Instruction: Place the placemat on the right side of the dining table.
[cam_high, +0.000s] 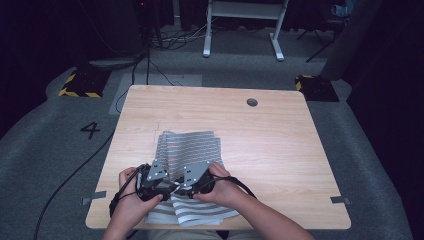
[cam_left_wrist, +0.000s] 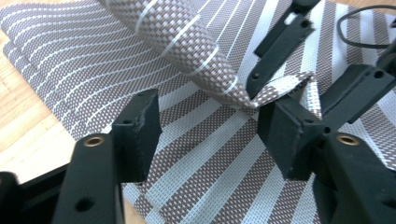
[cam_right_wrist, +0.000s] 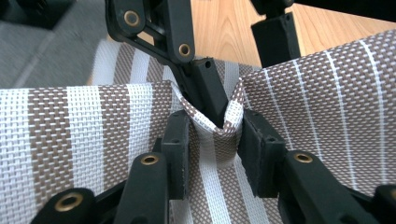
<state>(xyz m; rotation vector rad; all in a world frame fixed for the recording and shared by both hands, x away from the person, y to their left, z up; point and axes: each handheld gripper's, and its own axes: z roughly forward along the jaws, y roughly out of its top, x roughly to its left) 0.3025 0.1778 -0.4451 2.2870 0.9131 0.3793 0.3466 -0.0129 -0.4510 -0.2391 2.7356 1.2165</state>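
Observation:
A woven placemat (cam_high: 190, 145) with brown and white stripes lies on the wooden table (cam_high: 280, 150), its near end at the front edge. Both hands meet over that near part. My right gripper (cam_right_wrist: 215, 144) is shut on a raised fold of the placemat (cam_right_wrist: 219, 126), the fabric pinched between its pads. My left gripper (cam_left_wrist: 208, 133) stands open just in front of it, over the flat striped weave (cam_left_wrist: 224, 154), with nothing pressed between its jaws. One left jaw reaches into the pinched fold. A curled part of the mat (cam_left_wrist: 187, 42) rises behind.
The table has a round cable hole (cam_high: 252, 102) at the far right and tape strips (cam_high: 340, 200) near its front corners. A cable (cam_high: 75, 175) runs over the grey carpet at the left. A white desk frame (cam_high: 242, 30) stands beyond the table.

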